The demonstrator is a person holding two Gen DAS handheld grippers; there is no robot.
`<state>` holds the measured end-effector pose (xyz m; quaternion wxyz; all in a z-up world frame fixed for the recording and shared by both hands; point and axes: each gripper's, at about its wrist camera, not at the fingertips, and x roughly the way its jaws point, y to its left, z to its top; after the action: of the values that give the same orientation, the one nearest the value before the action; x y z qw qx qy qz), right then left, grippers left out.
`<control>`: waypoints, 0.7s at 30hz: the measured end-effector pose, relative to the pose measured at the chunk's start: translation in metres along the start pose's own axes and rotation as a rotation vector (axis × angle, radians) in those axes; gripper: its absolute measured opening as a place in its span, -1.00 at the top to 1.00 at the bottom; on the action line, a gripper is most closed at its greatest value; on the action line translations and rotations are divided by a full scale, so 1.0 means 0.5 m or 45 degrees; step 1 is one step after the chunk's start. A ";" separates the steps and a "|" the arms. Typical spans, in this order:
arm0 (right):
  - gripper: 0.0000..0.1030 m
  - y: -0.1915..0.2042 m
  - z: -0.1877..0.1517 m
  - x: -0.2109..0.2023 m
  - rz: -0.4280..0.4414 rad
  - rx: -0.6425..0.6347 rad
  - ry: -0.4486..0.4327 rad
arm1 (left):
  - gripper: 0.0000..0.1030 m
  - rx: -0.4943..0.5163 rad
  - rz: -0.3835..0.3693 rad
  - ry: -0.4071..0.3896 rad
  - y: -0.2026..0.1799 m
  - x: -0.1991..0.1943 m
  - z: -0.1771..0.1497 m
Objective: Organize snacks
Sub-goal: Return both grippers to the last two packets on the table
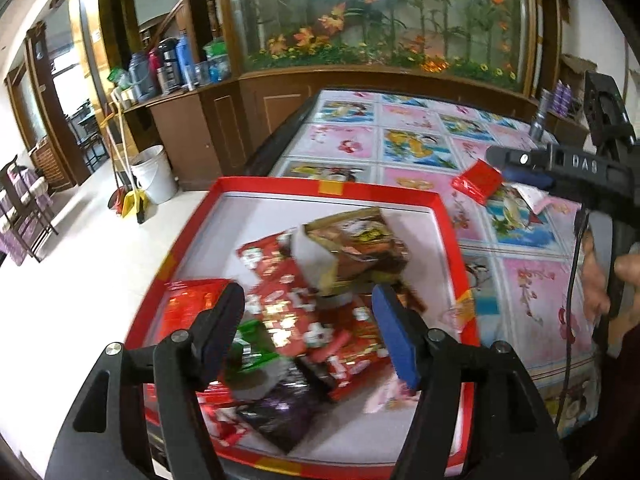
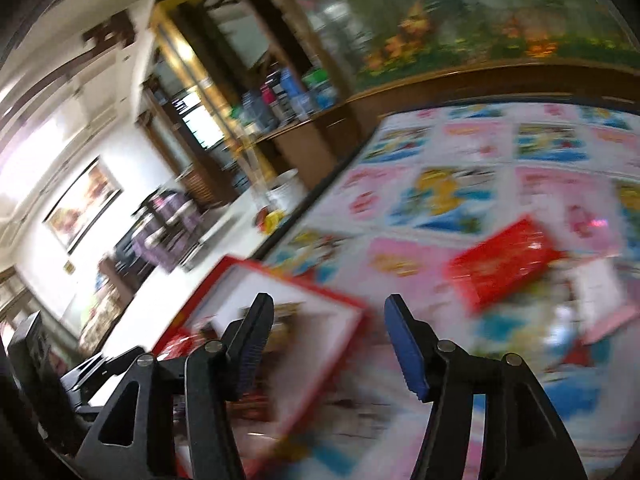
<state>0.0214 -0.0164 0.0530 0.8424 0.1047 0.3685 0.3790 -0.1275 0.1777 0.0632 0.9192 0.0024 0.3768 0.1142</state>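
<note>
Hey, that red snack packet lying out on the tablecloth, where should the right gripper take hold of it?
Grip the red snack packet across its narrow width, at the near long edge. It lies flat and slanted on the tablecloth, so come down from above with the open right gripper turned to span it.

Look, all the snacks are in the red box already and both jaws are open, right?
Not all. One red packet lies on the table outside the red box, near the right gripper; the left wrist view shows it. Both grippers' jaws are indeed open, the left gripper above the box.
</note>
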 end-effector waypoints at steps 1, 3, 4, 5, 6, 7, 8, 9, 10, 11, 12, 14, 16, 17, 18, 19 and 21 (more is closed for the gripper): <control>-0.19 -0.023 0.004 -0.013 -0.022 0.022 -0.012 | -0.29 0.013 -0.003 0.006 -0.010 0.002 0.002; -0.21 -0.071 0.011 -0.038 -0.080 0.075 -0.038 | -0.30 0.039 -0.007 0.021 -0.034 0.005 0.008; -0.22 -0.092 0.014 -0.049 -0.112 0.100 -0.047 | -0.31 0.049 -0.011 0.025 -0.046 0.005 0.013; -0.22 -0.118 0.018 -0.063 -0.148 0.129 -0.059 | -0.32 0.059 -0.017 0.028 -0.058 0.005 0.018; -0.23 -0.136 0.020 -0.072 -0.169 0.149 -0.070 | -0.34 0.065 -0.022 0.030 -0.069 0.004 0.021; -0.25 -0.155 0.022 -0.081 -0.194 0.175 -0.081 | -0.40 0.072 -0.029 0.030 -0.081 0.002 0.026; -0.27 -0.176 0.023 -0.091 -0.224 0.210 -0.092 | -0.43 0.080 -0.038 0.027 -0.093 -0.001 0.031; -0.27 -0.194 0.024 -0.097 -0.241 0.241 -0.098 | -0.43 0.096 -0.050 0.022 -0.108 -0.004 0.036; -0.28 -0.212 0.025 -0.105 -0.255 0.273 -0.101 | -0.43 0.112 -0.055 0.018 -0.120 -0.006 0.040; -0.28 -0.235 0.025 -0.114 -0.273 0.316 -0.103 | -0.44 0.138 -0.059 0.013 -0.138 -0.010 0.045; -0.28 -0.250 0.024 -0.120 -0.283 0.336 -0.104 | -0.45 0.153 -0.061 0.011 -0.148 -0.011 0.047; -0.28 -0.276 0.025 -0.134 -0.318 0.363 -0.110 | -0.45 0.180 -0.071 0.009 -0.169 -0.013 0.053; -0.28 -0.301 0.024 -0.151 -0.357 0.374 -0.122 | -0.45 0.195 -0.091 0.012 -0.188 -0.014 0.057; -0.28 -0.313 0.025 -0.161 -0.376 0.379 -0.127 | -0.45 0.202 -0.100 0.017 -0.197 -0.013 0.057; -0.28 -0.315 0.020 -0.168 -0.386 0.383 -0.129 | -0.45 0.209 -0.110 0.026 -0.206 -0.012 0.056; -0.29 -0.323 0.019 -0.175 -0.398 0.390 -0.129 | -0.45 0.214 -0.117 0.031 -0.213 -0.011 0.055; -0.29 -0.340 0.017 -0.183 -0.422 0.412 -0.127 | -0.45 0.228 -0.129 0.039 -0.227 -0.008 0.051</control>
<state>0.0826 -0.1986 0.0311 0.8825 0.1950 0.3945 0.1660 -0.0890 0.0683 0.0740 0.9141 0.0635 0.3992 0.0334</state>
